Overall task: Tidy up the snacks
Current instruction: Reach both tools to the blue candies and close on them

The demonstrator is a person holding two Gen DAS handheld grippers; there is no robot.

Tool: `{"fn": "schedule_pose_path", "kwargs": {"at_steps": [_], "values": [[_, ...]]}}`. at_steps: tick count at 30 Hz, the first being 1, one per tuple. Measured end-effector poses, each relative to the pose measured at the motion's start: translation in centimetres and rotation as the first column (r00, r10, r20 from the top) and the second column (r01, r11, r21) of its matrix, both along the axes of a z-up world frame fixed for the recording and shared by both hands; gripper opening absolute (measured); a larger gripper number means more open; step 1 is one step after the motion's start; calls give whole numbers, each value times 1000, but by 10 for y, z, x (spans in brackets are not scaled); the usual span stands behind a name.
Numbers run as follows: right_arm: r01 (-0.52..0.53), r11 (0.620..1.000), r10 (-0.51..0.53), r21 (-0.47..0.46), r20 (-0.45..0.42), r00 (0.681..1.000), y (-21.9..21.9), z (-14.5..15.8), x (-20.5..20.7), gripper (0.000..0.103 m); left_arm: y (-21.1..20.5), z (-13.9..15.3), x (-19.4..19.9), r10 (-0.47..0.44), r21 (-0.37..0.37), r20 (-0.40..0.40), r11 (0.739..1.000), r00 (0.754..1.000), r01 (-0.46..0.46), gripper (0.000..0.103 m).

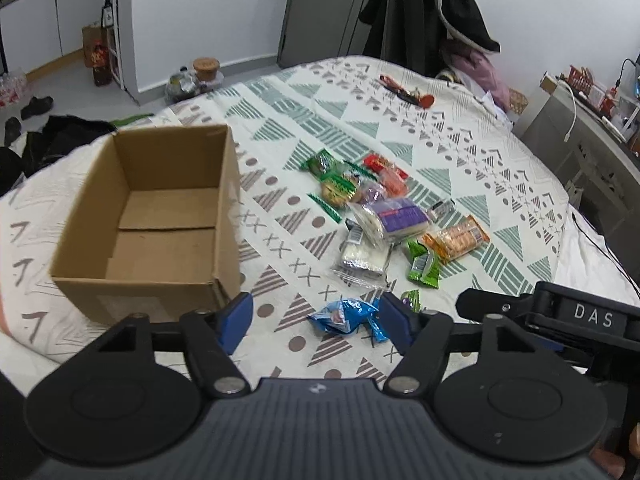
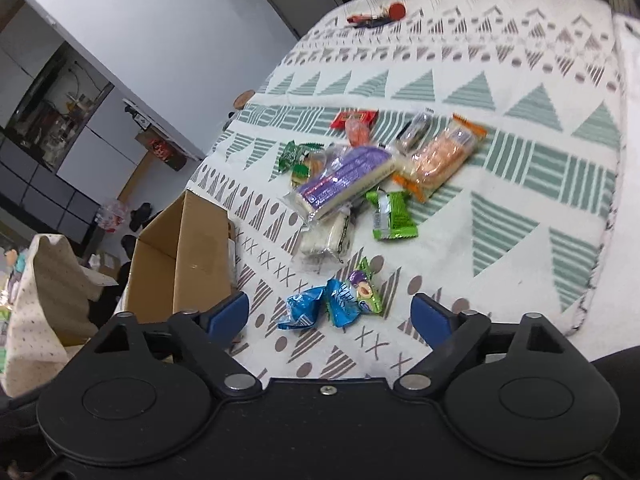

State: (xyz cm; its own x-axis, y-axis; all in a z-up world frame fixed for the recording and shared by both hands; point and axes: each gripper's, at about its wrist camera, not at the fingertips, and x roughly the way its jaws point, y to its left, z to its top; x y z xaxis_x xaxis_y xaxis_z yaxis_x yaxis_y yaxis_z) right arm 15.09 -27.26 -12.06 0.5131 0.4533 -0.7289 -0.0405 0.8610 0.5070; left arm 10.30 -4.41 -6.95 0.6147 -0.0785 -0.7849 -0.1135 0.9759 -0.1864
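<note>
An empty brown cardboard box [image 1: 160, 216] [image 2: 180, 256] stands open-topped on the patterned bedspread, left of a scatter of wrapped snacks. A purple-labelled pack [image 1: 394, 220] [image 2: 344, 180], an orange cracker pack [image 1: 456, 240] [image 2: 440, 156], green wrappers [image 1: 424, 266] [image 2: 394, 216], a silver-white bar [image 1: 364, 258] [image 2: 326, 240] and blue wrappers [image 1: 344, 314] [image 2: 320, 306] lie loose. My left gripper [image 1: 316, 324] hovers open just before the blue wrappers. My right gripper [image 2: 330, 316] is open too, the blue wrappers lying ahead between its fingers. Neither holds anything.
The bedspread [image 1: 400, 128] covers a bed whose near edge shows at the right [image 2: 592, 288]. A red-and-black item [image 1: 408, 92] [image 2: 376, 16] lies at the far side. A chair draped with dark clothes [image 1: 432, 12] stands behind; a grey cabinet [image 1: 580, 136] at right.
</note>
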Motion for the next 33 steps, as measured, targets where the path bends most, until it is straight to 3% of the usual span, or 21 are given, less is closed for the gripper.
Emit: {"fn": "schedule_pose_path", "kwargs": {"at_steps": [5,10,21,33], "values": [[25,998,-22,56,-57,998,-2,-18,15,78,-6,-18,17,-13,1,-36,1000,999,13,67],[40,997,-35,61,-77,996,0,-30,26,77,-10,-36,31,-15,-6,-74,1000,997,15,66],[109,986,-80,130,-213,974,-4,-70,55,68,-23,-75,62,-41,-11,-163,999,986,40,63],[94,989,-59,118,-267,962,6,-90,64,58,-26,-107,79,-54,-23,-233,999,971,50,60]]}}
